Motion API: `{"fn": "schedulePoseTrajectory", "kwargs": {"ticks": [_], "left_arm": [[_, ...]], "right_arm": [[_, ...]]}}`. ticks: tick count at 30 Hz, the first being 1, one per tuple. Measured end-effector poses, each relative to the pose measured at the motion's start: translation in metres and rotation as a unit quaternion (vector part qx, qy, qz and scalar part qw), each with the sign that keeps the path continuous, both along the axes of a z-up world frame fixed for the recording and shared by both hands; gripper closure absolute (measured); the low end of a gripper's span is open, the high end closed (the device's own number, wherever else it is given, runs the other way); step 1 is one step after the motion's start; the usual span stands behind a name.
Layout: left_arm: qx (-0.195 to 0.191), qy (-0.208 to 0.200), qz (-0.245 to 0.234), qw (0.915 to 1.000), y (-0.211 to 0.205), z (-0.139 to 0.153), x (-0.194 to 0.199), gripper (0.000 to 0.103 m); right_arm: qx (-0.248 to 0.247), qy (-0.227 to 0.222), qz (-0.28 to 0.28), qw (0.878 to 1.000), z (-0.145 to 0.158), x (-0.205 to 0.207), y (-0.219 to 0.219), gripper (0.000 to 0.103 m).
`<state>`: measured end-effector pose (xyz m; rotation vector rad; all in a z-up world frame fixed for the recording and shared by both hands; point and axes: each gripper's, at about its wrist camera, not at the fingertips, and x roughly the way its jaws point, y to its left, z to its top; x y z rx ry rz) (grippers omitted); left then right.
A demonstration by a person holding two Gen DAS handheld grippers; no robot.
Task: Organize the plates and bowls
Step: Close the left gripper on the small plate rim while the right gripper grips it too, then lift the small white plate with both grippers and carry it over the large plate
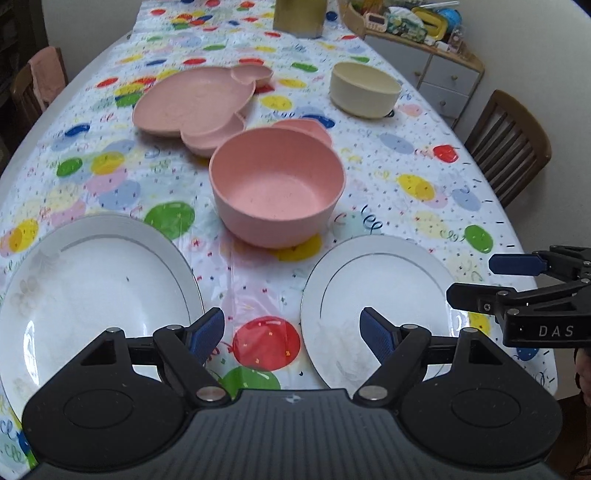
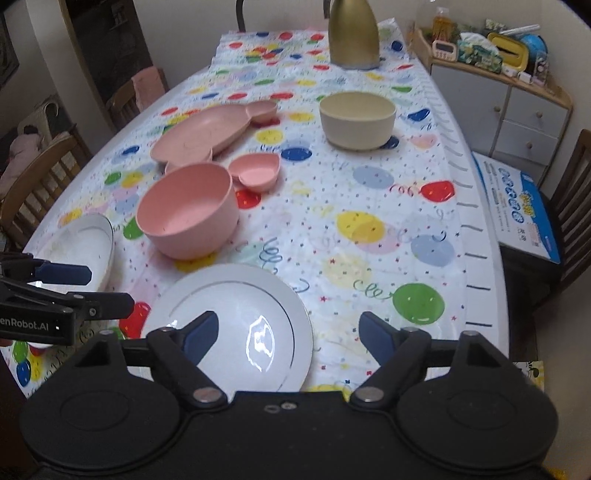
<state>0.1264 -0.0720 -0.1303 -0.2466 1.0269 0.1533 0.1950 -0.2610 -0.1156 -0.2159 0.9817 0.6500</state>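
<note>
On balloon tablecloth (image 1: 406, 177), two white plates (image 1: 376, 306), pink bowl (image 1: 277, 184), left claw (image 1: 291, 332) and right claw (image 2: 288, 332) wide open, empty

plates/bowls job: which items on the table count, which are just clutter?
Job items:
left white plate
right white plate
pink bowl
cream bowl
pink mouse-shaped divided plate
small pink heart dish

Just lying about:
gold jug
balloon tablecloth
blue box on chair
</note>
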Motion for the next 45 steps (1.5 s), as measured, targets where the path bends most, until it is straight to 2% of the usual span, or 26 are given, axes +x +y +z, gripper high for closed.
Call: {"fn": "schedulePoseTrajectory", "kwargs": {"ticks": [6, 9, 12, 14, 17, 19, 22, 24, 29, 36, 45], "left_arm": [[-0.01, 0.017, 0.014, 0.9997, -0.011, -0.014, -0.002, 0.023], [-0.017, 0.019, 0.02, 0.9995, -0.016, -0.018, -0.003, 0.024], [-0.022, 0.02, 0.02, 0.9993, -0.021, -0.02, -0.003, 0.034], [-0.028, 0.022, 0.026, 0.999, -0.022, -0.021, -0.002, 0.035], [-0.04, 0.026, 0.038, 0.9981, -0.02, -0.024, -0.002, 0.043], [-0.052, 0.032, 0.051, 0.9968, -0.017, -0.027, -0.001, 0.045], [-0.067, 0.034, 0.064, 0.9951, -0.014, -0.028, 0.0, 0.049], [-0.072, 0.033, 0.066, 0.9947, -0.014, -0.028, 0.001, 0.058], [-0.096, 0.034, 0.083, 0.9913, -0.008, -0.03, 0.002, 0.068], [-0.136, 0.034, 0.121, 0.9826, 0.009, -0.034, -0.001, 0.085], [-0.157, 0.03, 0.121, 0.9797, 0.015, -0.038, -0.006, 0.091]], "right_arm": [[-0.011, 0.029, 0.02, 0.999, -0.021, 0.006, 0.0, 0.034], [-0.011, 0.041, 0.026, 0.999, -0.028, 0.009, -0.002, 0.044], [-0.008, 0.051, 0.033, 0.998, -0.031, 0.013, -0.004, 0.052], [-0.006, 0.056, 0.037, 0.998, -0.032, 0.015, -0.005, 0.057], [-0.001, 0.066, 0.038, 0.997, -0.034, 0.019, -0.007, 0.063], [0.003, 0.071, 0.04, 0.997, -0.036, 0.021, -0.008, 0.067], [0.006, 0.077, 0.041, 0.996, -0.037, 0.024, -0.01, 0.07], [0.008, 0.082, 0.041, 0.996, -0.037, 0.026, -0.011, 0.071], [0.015, 0.093, 0.043, 0.995, -0.038, 0.032, -0.012, 0.077], [0.037, 0.126, 0.028, 0.991, -0.042, 0.046, -0.016, 0.088], [0.053, 0.155, 0.011, 0.986, -0.046, 0.054, -0.021, 0.093]]}}
